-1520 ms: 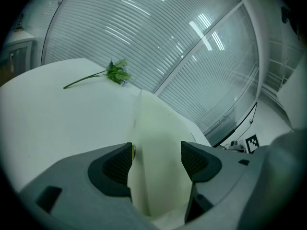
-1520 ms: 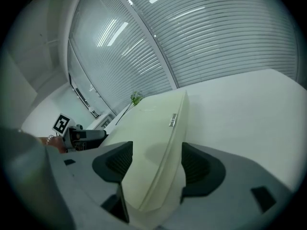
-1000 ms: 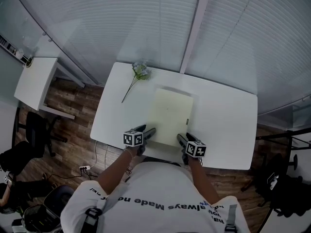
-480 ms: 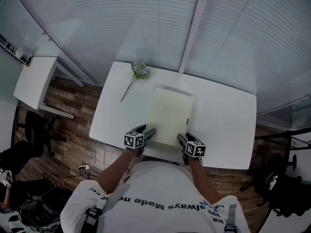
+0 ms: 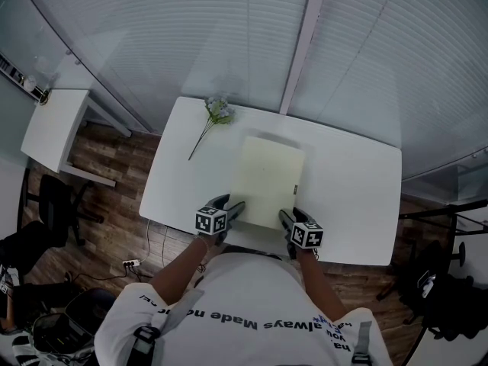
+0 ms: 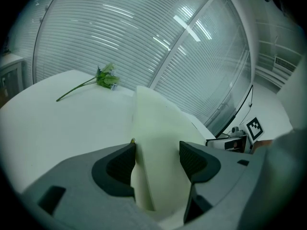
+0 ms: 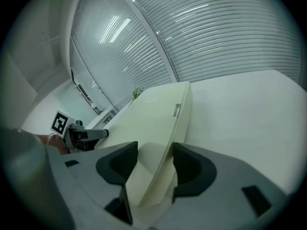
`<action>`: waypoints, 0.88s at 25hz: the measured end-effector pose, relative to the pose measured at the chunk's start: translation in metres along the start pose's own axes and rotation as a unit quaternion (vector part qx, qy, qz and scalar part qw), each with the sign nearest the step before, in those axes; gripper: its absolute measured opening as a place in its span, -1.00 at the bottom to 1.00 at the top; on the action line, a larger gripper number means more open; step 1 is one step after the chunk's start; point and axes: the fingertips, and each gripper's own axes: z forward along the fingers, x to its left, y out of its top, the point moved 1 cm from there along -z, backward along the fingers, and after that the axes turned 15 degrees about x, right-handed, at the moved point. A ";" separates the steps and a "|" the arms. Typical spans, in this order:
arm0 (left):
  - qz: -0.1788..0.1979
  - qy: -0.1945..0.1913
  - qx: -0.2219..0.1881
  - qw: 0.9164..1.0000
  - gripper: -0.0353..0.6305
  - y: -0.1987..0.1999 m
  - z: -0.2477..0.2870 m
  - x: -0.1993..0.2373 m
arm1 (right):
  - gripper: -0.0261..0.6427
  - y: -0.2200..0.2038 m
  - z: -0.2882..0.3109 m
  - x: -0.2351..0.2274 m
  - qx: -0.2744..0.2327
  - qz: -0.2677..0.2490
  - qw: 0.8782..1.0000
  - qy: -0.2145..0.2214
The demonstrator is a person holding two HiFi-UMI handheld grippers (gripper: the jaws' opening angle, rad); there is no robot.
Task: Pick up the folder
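Little has shifted, but the right tongs have just been closing, not yet pinching the folder edge between them. The left tongs gape around its other near corner on the counter. Squeeze both evenly before lifting.

white tee w/ black print; grey l claw & r claw w/ b&w marker cubes.

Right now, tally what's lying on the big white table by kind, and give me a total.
Folders: 1
Flower sprigs: 1
Total: 2
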 end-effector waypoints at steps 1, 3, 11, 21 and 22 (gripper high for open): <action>0.001 0.001 -0.002 1.000 -0.03 0.001 -0.001 -0.001 | -0.22 0.001 -0.002 0.000 -0.001 -0.002 1.000 -0.002; 0.002 0.000 -0.005 1.000 -0.03 0.004 -0.002 -0.003 | -0.22 0.005 -0.005 0.000 -0.005 -0.007 1.000 -0.004; 0.010 0.000 -0.025 1.000 -0.03 0.016 -0.011 -0.013 | -0.22 0.016 -0.020 0.005 -0.025 -0.022 0.999 -0.013; 0.025 0.003 -0.050 0.998 -0.03 0.038 -0.027 -0.028 | -0.22 0.034 -0.043 0.012 -0.049 -0.042 0.998 -0.021; 0.026 0.004 -0.052 0.998 -0.03 0.040 -0.028 -0.030 | -0.22 0.036 -0.045 0.013 -0.052 -0.046 0.997 -0.022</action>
